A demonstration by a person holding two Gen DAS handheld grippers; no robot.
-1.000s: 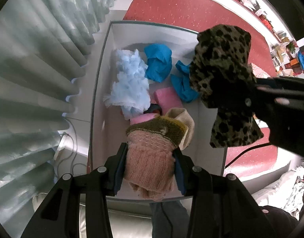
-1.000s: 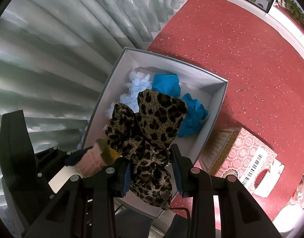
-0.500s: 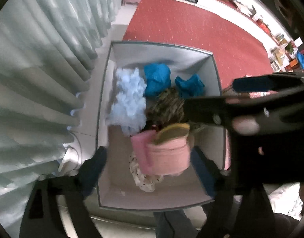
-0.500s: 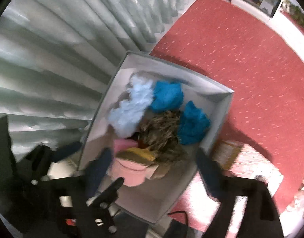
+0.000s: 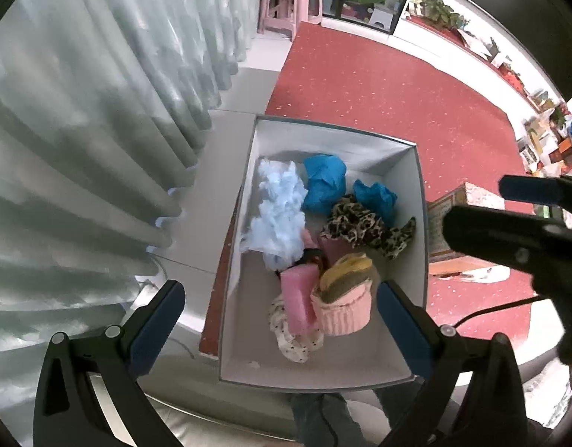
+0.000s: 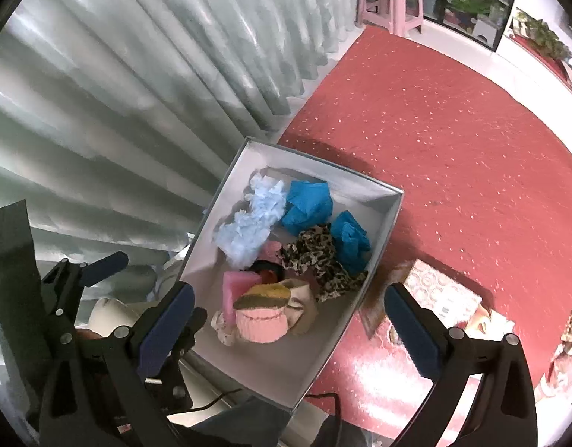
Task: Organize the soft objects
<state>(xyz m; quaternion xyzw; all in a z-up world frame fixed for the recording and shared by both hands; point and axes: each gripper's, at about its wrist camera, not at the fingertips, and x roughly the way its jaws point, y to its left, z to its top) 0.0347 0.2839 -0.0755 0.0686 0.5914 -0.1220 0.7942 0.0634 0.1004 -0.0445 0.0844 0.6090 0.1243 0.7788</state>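
Note:
A white box point(image 5: 416, 298) point(image 6: 323, 365) on the floor holds soft things. A pink knit hat with an olive-yellow cuff point(image 5: 343, 298) point(image 6: 263, 314) lies at its near end beside a pink sponge point(image 5: 297, 298) point(image 6: 235, 290). A leopard-print cloth point(image 5: 364, 225) point(image 6: 319, 257) lies in the middle. Two blue cloths point(image 5: 325, 182) point(image 6: 308, 205) and a pale blue fluffy piece point(image 5: 280, 208) point(image 6: 250, 219) lie at the far end. My left gripper point(image 5: 282, 324) and my right gripper point(image 6: 286, 320) are both open, empty, above the box.
A pale curtain point(image 5: 81, 130) hangs to the left. Red carpet point(image 5: 379, 85) spreads beyond the box. A patterned box point(image 6: 442, 294) lies to its right. A pink stool point(image 5: 289, 3) stands far back. A black cable point(image 5: 487, 311) runs at the right.
Both grippers opened. The left let go of the pink knit hat and the right let go of the leopard cloth; both now lie in the box. Both grippers rose away.

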